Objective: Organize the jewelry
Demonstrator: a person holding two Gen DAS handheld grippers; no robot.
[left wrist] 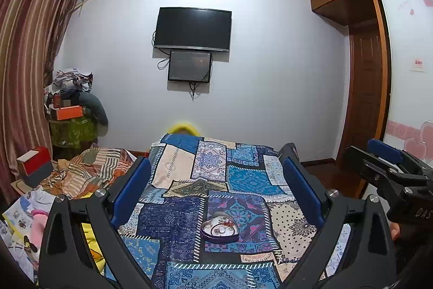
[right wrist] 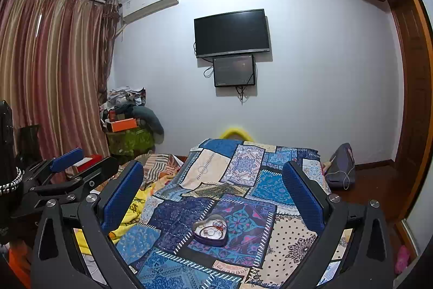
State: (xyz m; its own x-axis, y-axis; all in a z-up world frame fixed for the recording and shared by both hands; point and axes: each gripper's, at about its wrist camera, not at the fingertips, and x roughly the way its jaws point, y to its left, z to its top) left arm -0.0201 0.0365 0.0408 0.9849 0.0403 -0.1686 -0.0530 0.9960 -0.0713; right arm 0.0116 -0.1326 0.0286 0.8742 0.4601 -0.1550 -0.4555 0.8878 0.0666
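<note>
A heart-shaped tin (left wrist: 219, 228) lies on the patchwork bedspread (left wrist: 186, 207) and holds several small jewelry pieces, rings and a red-threaded item. It also shows in the right wrist view (right wrist: 210, 230). My left gripper (left wrist: 216, 175) is open and empty, held above and before the tin. My right gripper (right wrist: 213, 180) is open and empty too, at a similar height over the bed. Each gripper shows at the edge of the other's view: the right one (left wrist: 392, 161) at right, the left one (right wrist: 70, 161) at left.
The bed reaches to a white wall with a TV (left wrist: 192, 29) and a smaller screen. Crumpled clothes and a red box (left wrist: 35, 161) lie left of the bed. A purple bag (right wrist: 341, 167) sits at the bed's right edge. A wooden wardrobe (left wrist: 362, 99) stands right.
</note>
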